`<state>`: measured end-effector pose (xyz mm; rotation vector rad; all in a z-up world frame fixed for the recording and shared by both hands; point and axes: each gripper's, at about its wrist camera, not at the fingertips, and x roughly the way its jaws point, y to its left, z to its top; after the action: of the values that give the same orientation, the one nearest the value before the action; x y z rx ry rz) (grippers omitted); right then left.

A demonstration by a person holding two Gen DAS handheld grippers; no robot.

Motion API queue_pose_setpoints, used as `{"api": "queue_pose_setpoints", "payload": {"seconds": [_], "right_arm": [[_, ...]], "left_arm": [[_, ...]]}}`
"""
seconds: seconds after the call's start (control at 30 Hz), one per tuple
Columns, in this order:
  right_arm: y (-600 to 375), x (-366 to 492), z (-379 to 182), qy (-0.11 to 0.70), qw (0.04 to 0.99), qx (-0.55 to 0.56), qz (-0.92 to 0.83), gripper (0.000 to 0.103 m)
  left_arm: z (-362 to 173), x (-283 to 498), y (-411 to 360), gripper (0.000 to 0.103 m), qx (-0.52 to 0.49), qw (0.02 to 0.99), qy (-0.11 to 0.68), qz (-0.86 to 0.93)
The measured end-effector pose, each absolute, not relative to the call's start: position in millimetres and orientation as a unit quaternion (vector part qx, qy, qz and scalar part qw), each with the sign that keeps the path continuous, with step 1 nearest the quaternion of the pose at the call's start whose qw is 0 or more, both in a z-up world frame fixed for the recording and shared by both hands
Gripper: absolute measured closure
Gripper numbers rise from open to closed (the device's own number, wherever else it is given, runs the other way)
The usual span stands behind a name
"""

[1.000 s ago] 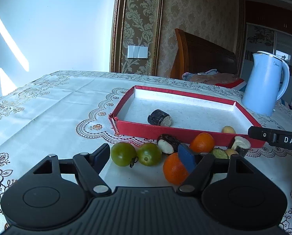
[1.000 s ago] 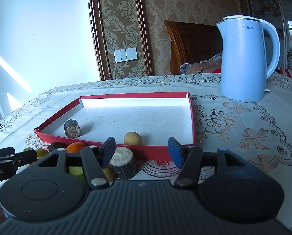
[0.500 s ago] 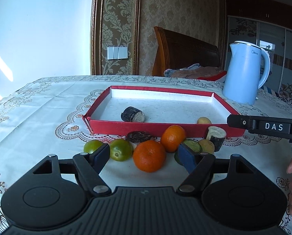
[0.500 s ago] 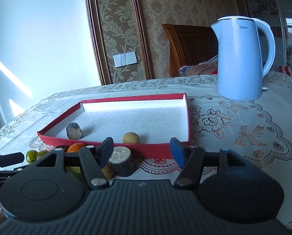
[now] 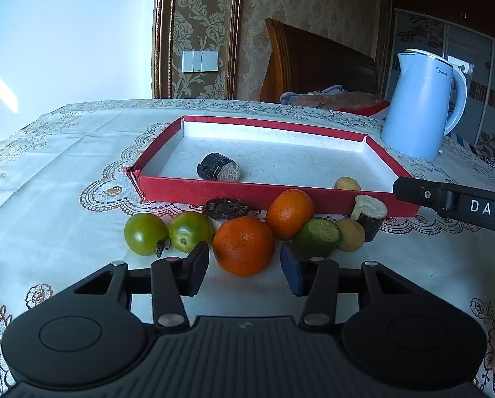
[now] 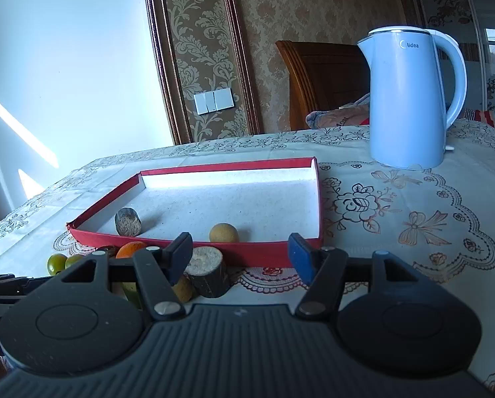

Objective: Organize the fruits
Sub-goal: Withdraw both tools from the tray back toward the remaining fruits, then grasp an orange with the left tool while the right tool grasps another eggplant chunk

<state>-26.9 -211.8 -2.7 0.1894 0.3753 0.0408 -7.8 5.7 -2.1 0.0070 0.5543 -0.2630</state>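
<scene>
The left gripper [image 5: 244,267], its fingers [image 5: 199,267] just narrowed yet released around the near orange [image 5: 243,246] at twelve o'clock, and the right gripper [image 6: 240,258], released and empty, hang over a lace-clothed counter [image 5: 64,152] with a red tray [image 5: 274,195] beyond, a blue kettle [image 5: 421,106] at two o'clock.

Red tray [image 5: 214,192], orange mandarins [image 5: 243,246], pale-blue kettle [image 5: 420,106].
</scene>
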Motion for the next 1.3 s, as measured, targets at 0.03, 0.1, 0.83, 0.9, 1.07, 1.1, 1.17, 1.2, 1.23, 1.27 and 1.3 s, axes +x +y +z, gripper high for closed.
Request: {"api": "queue_pose_setpoints", "payload": {"seconds": [0.03,0.1,0.83,0.9,1.07,1.1,1.17,1.2,1.23,1.27,1.3], "right_arm": [[-211.8,-26.9,-2.5,0.187,0.978,0.094,0.022,0.041],[-211.6,-26.9,-2.6,0.190,0.977,0.094,0.025,0.040],[-193.8,0.5,-4.7,0.255,0.964,0.019,0.075,0.056],[-193.0,4.1,-7.4,0.258,0.963,0.027,0.076,0.056],[-193.8,6.0,-9.4,0.262,0.961,0.033,0.079,0.056],[-193.9,6.6,-9.9,0.263,0.961,0.034,0.079,0.056],[-194.0,7.4,-10.8,0.263,0.961,0.036,0.081,0.059],[-193.8,7.4,-10.9,0.262,0.961,0.037,0.083,0.060],[-193.9,7.7,-10.9,0.262,0.961,0.036,0.083,0.060],[-193.7,8.3,-11.0,0.262,0.961,0.037,0.083,0.060],[-193.8,8.3,-11.2,0.263,0.961,0.037,0.082,0.060]], "left_arm": [[-2.3,-8.1,4.8,0.056,0.004,0.953,0.274,-0.133],[-2.8,-8.6,0.6,0.056,0.015,0.952,0.274,-0.132],[-8.8,11.7,-7.3,0.060,0.013,0.949,0.302,-0.093],[-9.0,11.8,-7.0,0.060,0.013,0.949,0.302,-0.093],[-9.1,11.6,-5.9,0.060,0.009,0.949,0.302,-0.095],[-9.0,11.8,-6.0,0.060,0.009,0.948,0.302,-0.095],[-9.2,12.1,-6.0,0.060,0.009,0.948,0.302,-0.095],[-9.3,12.3,-5.9,0.060,0.010,0.948,0.303,-0.095],[-9.4,12.2,-6.0,0.060,0.010,0.948,0.302,-0.095],[-9.4,12.0,-6.1,0.060,0.011,0.948,0.302,-0.095],[-9.4,12.1,-6.0,0.060,0.011,0.948,0.302,-0.095]]}}
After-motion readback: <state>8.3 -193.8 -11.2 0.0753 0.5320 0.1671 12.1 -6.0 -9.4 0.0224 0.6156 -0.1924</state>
